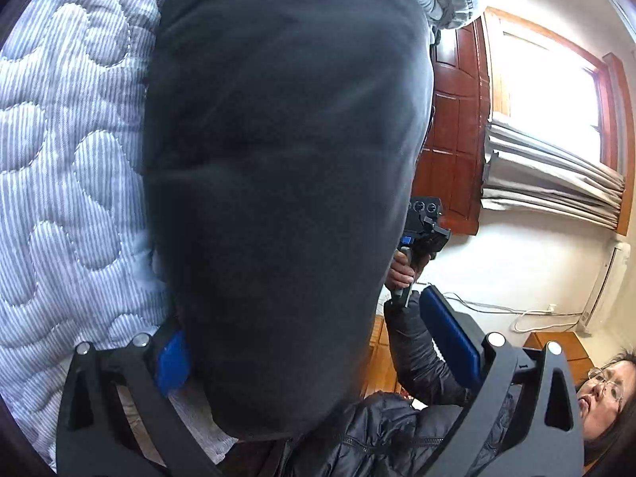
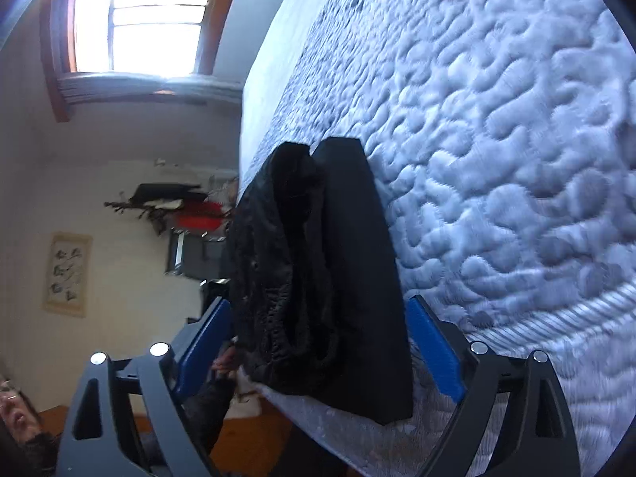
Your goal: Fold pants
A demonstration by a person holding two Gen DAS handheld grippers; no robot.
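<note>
The dark pants [image 1: 278,179] fill the middle of the left wrist view, lying over the quilted bed [image 1: 67,159]. My left gripper [image 1: 318,353] is open, its blue pads [image 1: 449,334] wide apart on either side of the cloth. In the right wrist view the pants [image 2: 349,278] lie folded in a narrow stack near the bed's edge, fuzzy lining showing. My right gripper [image 2: 322,342] is open, its blue pads [image 2: 433,342] either side of the stack's near end. The right gripper also shows in the left wrist view [image 1: 423,230], held in a hand.
The striped quilted bedspread [image 2: 497,159] covers the bed. A window [image 1: 552,95], a wooden door [image 1: 457,119] and white walls lie beyond. The person's face [image 1: 600,393] and dark jacket sleeve [image 1: 417,353] are close by. A wooden floor [image 2: 254,441] lies below the bed edge.
</note>
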